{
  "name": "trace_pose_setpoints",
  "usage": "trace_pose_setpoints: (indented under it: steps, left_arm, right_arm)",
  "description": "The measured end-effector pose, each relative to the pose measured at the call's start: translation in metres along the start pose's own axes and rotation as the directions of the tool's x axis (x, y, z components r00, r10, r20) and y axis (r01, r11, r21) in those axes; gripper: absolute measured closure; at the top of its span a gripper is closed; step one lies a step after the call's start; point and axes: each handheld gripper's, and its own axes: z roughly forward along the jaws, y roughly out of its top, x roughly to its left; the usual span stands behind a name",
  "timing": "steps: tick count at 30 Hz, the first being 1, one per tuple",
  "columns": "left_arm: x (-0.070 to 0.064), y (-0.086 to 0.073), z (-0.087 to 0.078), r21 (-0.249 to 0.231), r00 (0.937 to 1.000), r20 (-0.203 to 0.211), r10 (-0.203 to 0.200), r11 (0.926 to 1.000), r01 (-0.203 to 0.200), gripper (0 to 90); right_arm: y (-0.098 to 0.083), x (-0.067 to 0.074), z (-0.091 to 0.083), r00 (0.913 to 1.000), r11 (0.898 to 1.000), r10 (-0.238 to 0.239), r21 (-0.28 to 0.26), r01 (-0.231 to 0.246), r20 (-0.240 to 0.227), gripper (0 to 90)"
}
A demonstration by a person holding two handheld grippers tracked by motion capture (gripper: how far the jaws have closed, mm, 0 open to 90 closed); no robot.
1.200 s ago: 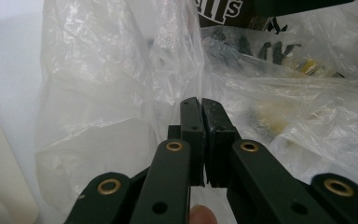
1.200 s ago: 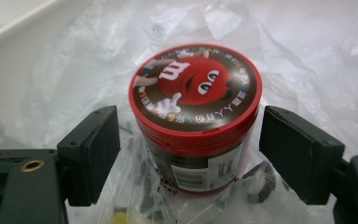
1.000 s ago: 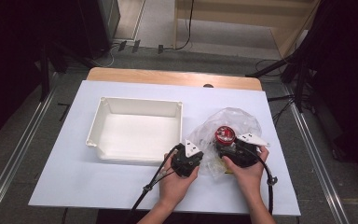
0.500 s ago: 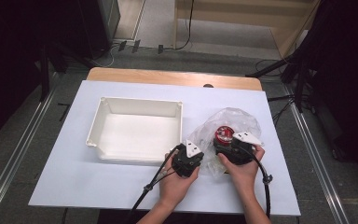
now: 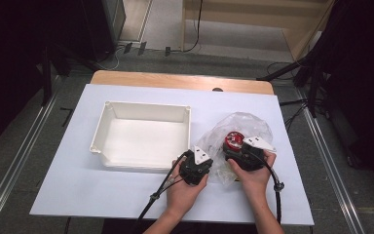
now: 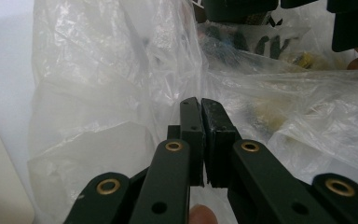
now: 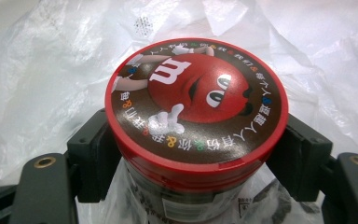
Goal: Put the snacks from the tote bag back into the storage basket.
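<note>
A clear plastic bag (image 5: 247, 123) lies crumpled on the white table at the right. Inside it stands a candy jar (image 5: 233, 138) with a red lid (image 7: 196, 93) bearing a cartoon face. My right gripper (image 7: 196, 156) has its two pads against the jar's sides just below the lid; its jaws have just been closing with the jar between them. In the high view the right gripper (image 5: 233, 148) sits at the bag's near edge. My left gripper (image 6: 200, 106) is shut, pinching a fold of the bag (image 6: 121, 70). In the high view the left gripper (image 5: 211, 165) is at the bag's left edge.
An empty white tray (image 5: 106, 127) stands to the left of the bag, close beside the left hand. The white table top (image 5: 73, 195) ends in a wooden strip (image 5: 180, 80) at the far side. Cables trail from both grippers toward the near edge.
</note>
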Motion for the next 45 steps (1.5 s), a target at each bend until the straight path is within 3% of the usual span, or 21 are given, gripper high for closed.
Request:
trace_pose_setpoints:
  steps: [8, 12, 17, 22, 27, 40, 45]
  left_arm:
    - [-0.001, 0.000, 0.000, 0.000, 1.0000, -0.005, 0.003, 1.0000, -0.003, 86.7]
    - [-0.002, 0.000, -0.002, -0.025, 0.9999, -0.005, 0.011, 0.9996, -0.011, 81.8]
    - [0.005, 0.001, -0.008, -0.064, 0.9986, 0.042, -0.033, 0.9973, 0.036, 75.6]
    - [0.003, 0.004, -0.015, -0.087, 0.9961, 0.086, -0.018, 0.9959, 0.025, 65.8]
    - [0.004, 0.010, -0.028, -0.128, 0.9920, 0.122, -0.034, 0.9905, 0.049, 60.7]
    - [0.004, 0.012, -0.048, -0.144, 0.9891, 0.147, 0.011, 0.9895, 0.010, 55.8]
    - [0.008, 0.007, -0.057, -0.168, 0.9889, 0.149, 0.000, 0.9854, 0.025, 54.5]
  right_arm:
    - [0.007, -0.005, -0.015, 0.9999, 1.000, -0.007, -0.026, 0.006, -0.013, 25.8]
    - [0.010, -0.008, -0.022, 0.9997, 0.999, -0.001, -0.034, 0.001, -0.025, 25.7]
    - [0.012, -0.012, -0.032, 0.9995, 0.999, -0.003, -0.036, 0.002, -0.032, 25.7]
    - [0.012, -0.016, -0.038, 0.9989, 0.999, 0.004, -0.038, -0.006, -0.047, 25.7]
    - [0.011, -0.016, -0.039, 0.9986, 0.999, -0.014, -0.036, 0.012, -0.052, 25.7]
    - [0.015, -0.013, -0.046, 0.9971, 0.998, -0.033, -0.052, 0.030, -0.068, 25.7]
    - [0.016, -0.013, -0.049, 0.9970, 0.998, -0.035, -0.057, 0.031, -0.069, 25.7]
